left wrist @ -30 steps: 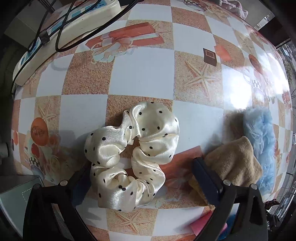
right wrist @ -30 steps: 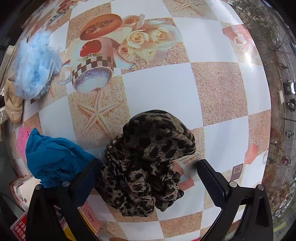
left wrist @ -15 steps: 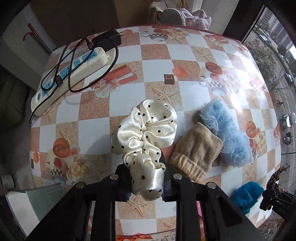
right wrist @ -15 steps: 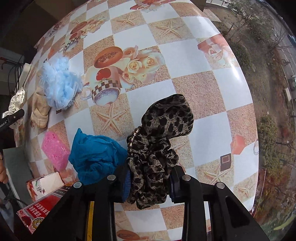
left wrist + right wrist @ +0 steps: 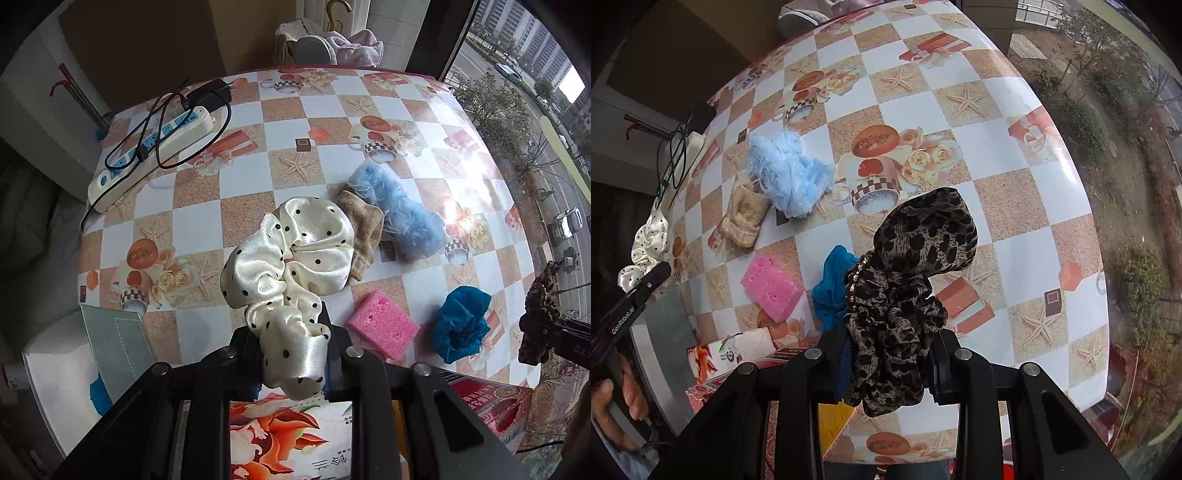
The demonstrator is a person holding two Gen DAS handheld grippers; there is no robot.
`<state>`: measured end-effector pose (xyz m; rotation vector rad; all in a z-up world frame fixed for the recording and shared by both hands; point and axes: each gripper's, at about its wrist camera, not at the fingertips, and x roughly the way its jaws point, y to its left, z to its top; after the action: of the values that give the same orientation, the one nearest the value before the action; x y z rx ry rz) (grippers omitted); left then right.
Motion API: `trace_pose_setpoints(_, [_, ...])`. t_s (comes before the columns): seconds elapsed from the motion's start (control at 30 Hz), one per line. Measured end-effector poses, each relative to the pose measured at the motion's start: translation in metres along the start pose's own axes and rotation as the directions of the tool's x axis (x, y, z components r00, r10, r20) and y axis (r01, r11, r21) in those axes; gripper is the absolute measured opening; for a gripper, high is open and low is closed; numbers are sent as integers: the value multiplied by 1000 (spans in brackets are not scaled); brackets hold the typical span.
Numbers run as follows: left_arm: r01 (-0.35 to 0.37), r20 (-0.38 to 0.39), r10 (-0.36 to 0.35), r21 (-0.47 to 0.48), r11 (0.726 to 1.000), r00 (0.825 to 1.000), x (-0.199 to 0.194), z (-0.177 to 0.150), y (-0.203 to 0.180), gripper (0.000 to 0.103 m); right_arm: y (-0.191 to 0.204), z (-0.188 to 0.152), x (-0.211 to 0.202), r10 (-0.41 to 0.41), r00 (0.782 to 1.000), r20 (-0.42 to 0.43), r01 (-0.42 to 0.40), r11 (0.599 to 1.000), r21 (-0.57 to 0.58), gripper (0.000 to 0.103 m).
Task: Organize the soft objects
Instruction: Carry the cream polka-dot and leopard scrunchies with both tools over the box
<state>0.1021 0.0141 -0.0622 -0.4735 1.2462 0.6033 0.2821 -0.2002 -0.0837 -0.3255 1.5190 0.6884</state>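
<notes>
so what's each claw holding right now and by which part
Left claw pinches the cream polka-dot scrunchie by its lower folds; right claw grips the leopard-print scrunchie by its bunched lower end.

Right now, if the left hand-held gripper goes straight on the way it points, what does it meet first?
Probably bare tablecloth. The left hand-held gripper, shut on the cream dotted scrunchie, points down near the tan sock; depth is unclear.

Bare checkered surface [image 5: 1015, 206] is lying open to the right; the blue fluffy piece [image 5: 788, 170], pink sponge [image 5: 772, 286] and power strip [image 5: 147, 147] are crowding the left.
</notes>
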Motion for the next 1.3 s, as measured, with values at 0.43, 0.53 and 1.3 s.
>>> trace_pose_setpoints(0.43, [15,30,-16,30,999,999,-46,-53,9,25,39,-31,-56,26,997,69,-21,997,-79,34])
trace_pose_setpoints(0.53, [17,34,-18,35,999,999,-54,-67,14,25,54,-45,-62,28,997,66,-21,994,-108,34])
trace_pose_setpoints(1.3, [26,88,-11,-175,984,996,-87,-145,107,25,191,-112,-53,15,1000,1,-14,916,-402,34])
